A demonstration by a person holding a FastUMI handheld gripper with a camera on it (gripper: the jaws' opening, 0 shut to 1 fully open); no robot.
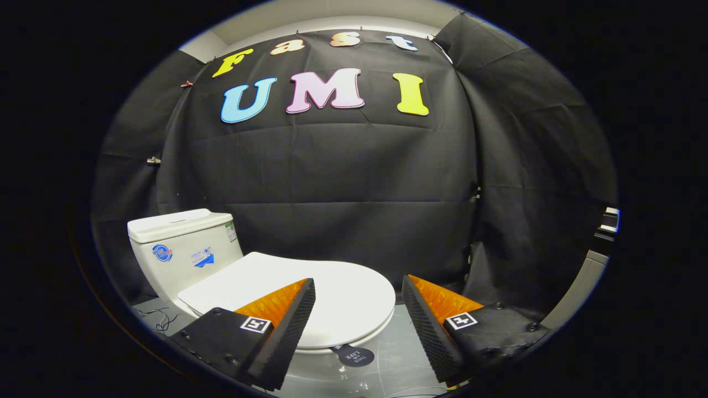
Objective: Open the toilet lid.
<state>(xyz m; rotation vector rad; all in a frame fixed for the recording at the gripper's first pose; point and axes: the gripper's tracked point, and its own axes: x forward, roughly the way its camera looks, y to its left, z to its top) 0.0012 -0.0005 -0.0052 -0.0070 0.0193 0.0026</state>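
A white toilet stands low ahead, its tank (180,251) to the left and its lid (310,296) lying flat and closed over the bowl. My gripper (358,287) hovers above the lid's front part, open, with a wide gap between its two fingers. The left finger (287,326) overlaps the lid in view; the right finger (428,326) sits just past the lid's rounded front edge. Nothing is held between them.
A small dark round tag (353,355) lies on the glossy grey floor (398,354) just under the lid's front edge. Black cloth walls close in behind and to the right. Thin wires (160,320) lie on the floor beside the tank.
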